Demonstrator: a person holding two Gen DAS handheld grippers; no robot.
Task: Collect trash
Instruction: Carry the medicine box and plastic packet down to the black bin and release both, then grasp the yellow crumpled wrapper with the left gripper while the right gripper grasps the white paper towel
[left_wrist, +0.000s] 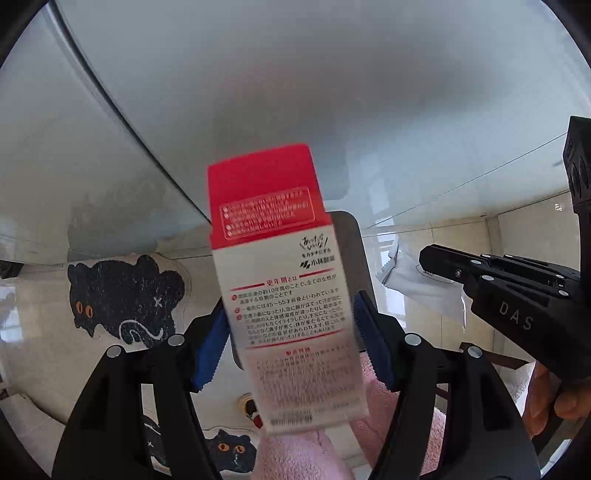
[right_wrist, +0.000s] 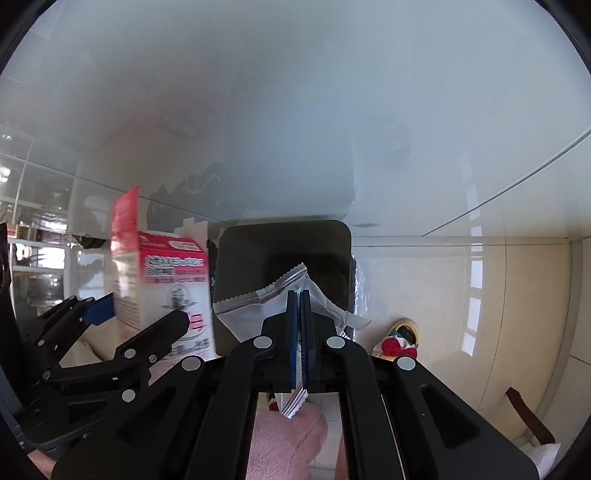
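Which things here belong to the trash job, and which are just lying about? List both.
Job:
red and white box between the left gripper fingers
clear wrapper pinched by the right gripper
dark bin below

Lying about:
cat mat
pink fluffy cloth
glass table

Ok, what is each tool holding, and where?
Right tool pinches the sachet near one serrated end. The box sits between the left tool's pads, blurred, apparently loose.

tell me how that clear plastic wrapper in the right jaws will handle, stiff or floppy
Probably floppy: the wrapper bends and creases where it sticks out past the shut right gripper. Likely very light, being thin see-through film. It may be slippery, so a pinch suits it.
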